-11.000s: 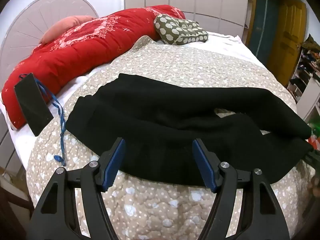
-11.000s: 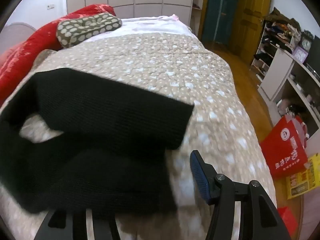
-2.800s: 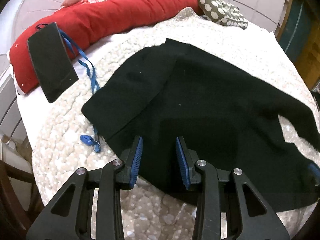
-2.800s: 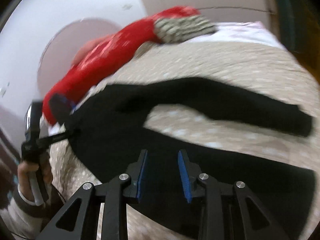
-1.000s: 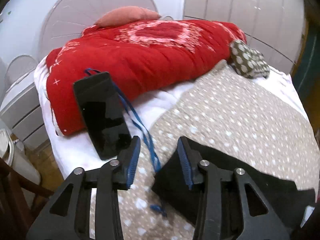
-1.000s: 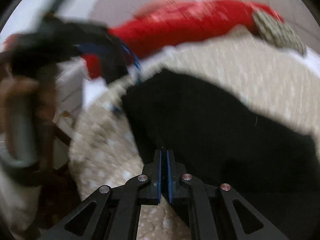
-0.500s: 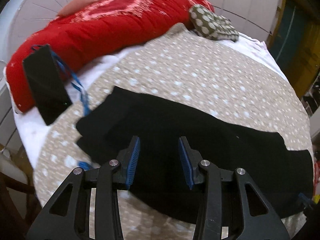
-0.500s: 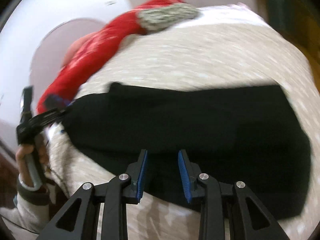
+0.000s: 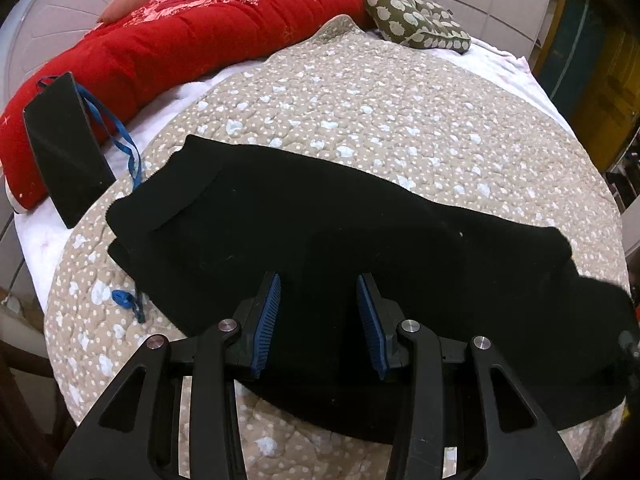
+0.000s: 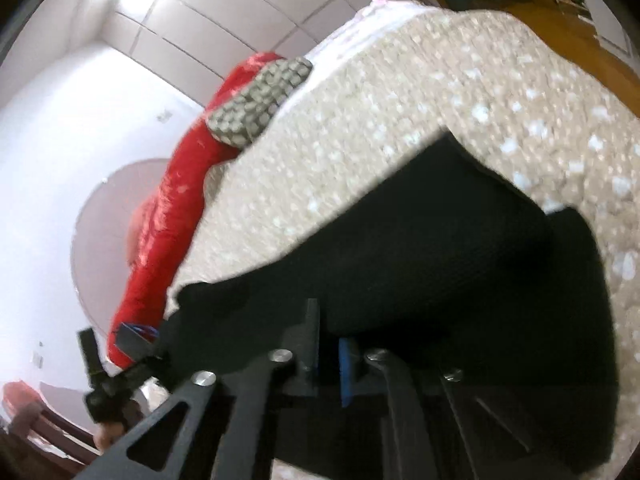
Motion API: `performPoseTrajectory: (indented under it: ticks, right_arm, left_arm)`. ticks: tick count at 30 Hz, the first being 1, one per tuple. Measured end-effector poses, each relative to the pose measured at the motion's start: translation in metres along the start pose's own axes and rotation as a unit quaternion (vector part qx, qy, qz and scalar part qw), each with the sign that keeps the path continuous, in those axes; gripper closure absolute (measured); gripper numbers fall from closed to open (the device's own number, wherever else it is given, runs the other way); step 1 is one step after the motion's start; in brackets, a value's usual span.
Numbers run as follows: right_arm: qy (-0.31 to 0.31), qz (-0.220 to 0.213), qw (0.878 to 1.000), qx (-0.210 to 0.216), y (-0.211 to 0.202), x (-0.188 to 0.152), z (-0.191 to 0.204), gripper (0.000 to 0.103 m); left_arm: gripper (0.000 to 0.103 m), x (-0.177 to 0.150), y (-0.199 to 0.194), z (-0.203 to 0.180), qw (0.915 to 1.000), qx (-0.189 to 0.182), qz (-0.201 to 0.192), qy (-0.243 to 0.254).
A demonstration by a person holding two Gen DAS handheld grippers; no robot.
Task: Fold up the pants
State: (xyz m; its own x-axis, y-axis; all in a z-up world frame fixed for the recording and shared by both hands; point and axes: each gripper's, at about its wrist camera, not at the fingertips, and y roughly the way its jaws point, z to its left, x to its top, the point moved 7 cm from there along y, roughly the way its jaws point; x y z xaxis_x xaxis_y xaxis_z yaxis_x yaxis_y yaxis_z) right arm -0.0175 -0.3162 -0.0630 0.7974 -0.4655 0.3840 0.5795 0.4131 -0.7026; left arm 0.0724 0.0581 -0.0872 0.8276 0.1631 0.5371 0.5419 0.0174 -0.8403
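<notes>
The black pants lie folded lengthwise, leg on leg, in a long strip across the beige dotted quilt. My left gripper is open and empty, hovering over the near edge of the pants around their middle. In the tilted, blurred right wrist view the pants fill the lower half. My right gripper hangs close over the leg end with its jaws a small gap apart; I cannot tell if cloth is between them.
A red duvet and a grey-green dotted pillow lie along the far side of the bed. A black phone with a blue strap leans on the duvet at the left. The left gripper shows at lower left in the right wrist view.
The left gripper has come a little closer to the pants. The right gripper has swung to a tilted view by the leg end and its jaws have narrowed.
</notes>
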Motion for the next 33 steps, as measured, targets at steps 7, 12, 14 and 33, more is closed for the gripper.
performPoseTrajectory:
  ticks: [7,12,14,33]
  right_arm:
    - [-0.096,0.007,0.995,-0.002,-0.075,-0.018,0.039,0.098]
    - [-0.083,0.068,0.99,-0.094,-0.038,-0.039,-0.018,0.088]
    - [-0.032,0.047,0.997,-0.056,-0.053,-0.032,-0.028,0.086]
    - [-0.127,-0.023,0.978,-0.162,-0.102,0.039,-0.042,0.077]
  left_arm:
    - [0.064,0.002,-0.015,0.005,0.9998,0.003,-0.019,0.008]
    - [0.064,-0.008,-0.006,0.01,1.0,0.004,0.001,0.0]
    - [0.064,-0.007,-0.012,0.013,0.9999,0.009,-0.006,0.003]
    - [0.064,-0.004,-0.025,0.014,0.9998,0.015,-0.015,0.004]
